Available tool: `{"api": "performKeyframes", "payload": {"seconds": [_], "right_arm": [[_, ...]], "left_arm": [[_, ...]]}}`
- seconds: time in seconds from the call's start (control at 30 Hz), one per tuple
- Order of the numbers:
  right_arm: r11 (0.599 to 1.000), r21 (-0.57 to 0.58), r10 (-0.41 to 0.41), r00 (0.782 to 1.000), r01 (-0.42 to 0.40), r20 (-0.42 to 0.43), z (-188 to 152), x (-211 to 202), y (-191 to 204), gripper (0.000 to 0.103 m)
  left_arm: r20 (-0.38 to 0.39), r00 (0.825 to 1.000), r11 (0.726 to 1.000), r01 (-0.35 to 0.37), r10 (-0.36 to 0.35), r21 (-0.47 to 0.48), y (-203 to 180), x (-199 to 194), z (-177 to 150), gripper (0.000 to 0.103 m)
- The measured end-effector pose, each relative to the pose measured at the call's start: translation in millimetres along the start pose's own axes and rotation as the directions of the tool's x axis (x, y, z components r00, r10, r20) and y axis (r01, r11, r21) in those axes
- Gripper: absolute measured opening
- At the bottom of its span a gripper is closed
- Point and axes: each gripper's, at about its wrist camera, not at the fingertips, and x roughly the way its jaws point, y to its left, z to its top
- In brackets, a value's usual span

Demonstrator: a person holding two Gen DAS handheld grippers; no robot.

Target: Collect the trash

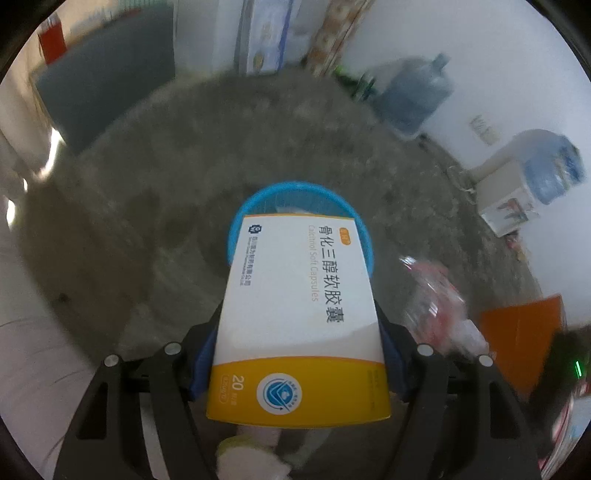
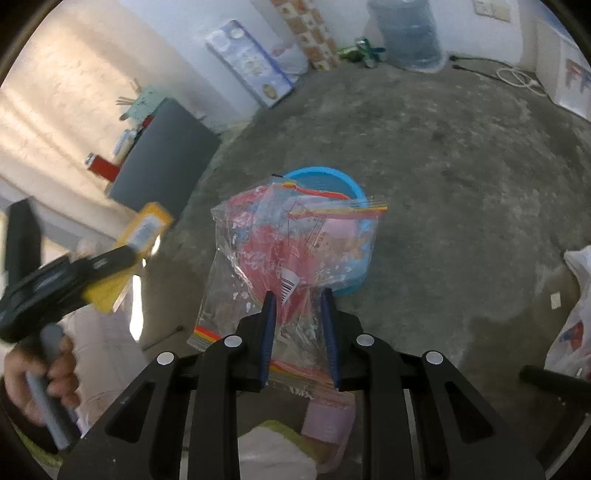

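Medicine box [image 1: 295, 317]: clamped between the left gripper [image 1: 295, 354] fingers, above the blue bin [image 1: 295, 195] on the floor; plastic bag [image 2: 288, 254]: pinched by the right gripper [image 2: 299, 332]; risk: either may be dropped beside the bin if released off-centre.

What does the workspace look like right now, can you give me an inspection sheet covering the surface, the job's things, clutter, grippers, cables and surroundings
Surface: bare grey concrete floor, stained.
Job's things: medicine box; clear plastic bag with red print; blue bin on the floor beyond both.
Clutter: white plastic bag at the right edge.
Grippers: left gripper shut on the medicine box; right gripper shut on the clear plastic bag.
Cables: white cord on the floor by the wall.
Surroundings: water jug, dark cabinet, white walls.
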Motion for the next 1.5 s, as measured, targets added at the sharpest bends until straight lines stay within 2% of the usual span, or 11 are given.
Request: {"api": "performKeyframes", "payload": {"seconds": [0.3, 0.4, 0.47, 0.53, 0.7, 0.83, 0.97, 1.07, 1.27, 1.43, 1.5], "right_arm": [[0.998, -0.030, -0.061, 0.998, 0.060, -0.033, 46, 74, -11, 0.029], [0.993, -0.093, -0.070, 0.997, 0.067, -0.028, 60, 112, 2, 0.035], [0.989, -0.130, -0.071, 0.997, 0.065, -0.043, 64, 136, 5, 0.050], [0.982, -0.172, -0.092, 0.994, 0.082, -0.052, 64, 157, 8, 0.056], [0.980, -0.176, -0.093, 0.996, 0.089, -0.012, 61, 144, 3, 0.068], [0.985, -0.143, -0.096, 0.995, 0.100, 0.033, 67, 118, -5, 0.068], [0.993, -0.088, -0.072, 0.992, 0.082, 0.107, 63, 64, -17, 0.068], [0.994, -0.088, -0.043, 0.987, 0.057, 0.154, 48, 20, -11, 0.069], [0.978, -0.205, 0.000, 0.976, 0.046, 0.218, -15, -70, 31, 0.082], [0.946, -0.315, 0.006, 0.972, 0.071, 0.236, -63, -120, 67, 0.089], [0.927, -0.362, -0.007, 0.969, 0.099, 0.246, -82, -134, 80, 0.091]], "left_arm": [[-0.065, 0.998, 0.994, -0.028, 0.021, -0.109, 15, 106, 47, 0.070], [-0.063, 0.998, 0.993, -0.033, 0.026, -0.117, 25, 127, 57, 0.079], [-0.071, 0.997, 0.990, -0.050, 0.041, -0.134, 33, 140, 58, 0.088], [-0.085, 0.996, 0.986, -0.053, 0.040, -0.158, 38, 147, 59, 0.089], [-0.061, 0.998, 0.971, -0.018, 0.003, -0.240, 52, 136, 60, 0.089], [-0.018, 1.000, 0.953, -0.004, -0.001, -0.302, 55, 102, 63, 0.089], [0.053, 0.994, 0.934, 0.104, -0.091, -0.342, 47, 42, 58, 0.089], [0.134, 0.978, 0.942, 0.190, -0.158, -0.275, 31, -24, 43, 0.089], [0.261, 0.953, 0.985, 0.168, -0.155, -0.030, 2, -165, -42, 0.091], [0.386, 0.919, 0.996, 0.094, -0.085, -0.005, 12, -245, -148, 0.097], [0.435, 0.901, 1.000, 0.009, 0.004, -0.028, 18, -269, -194, 0.098]]}}
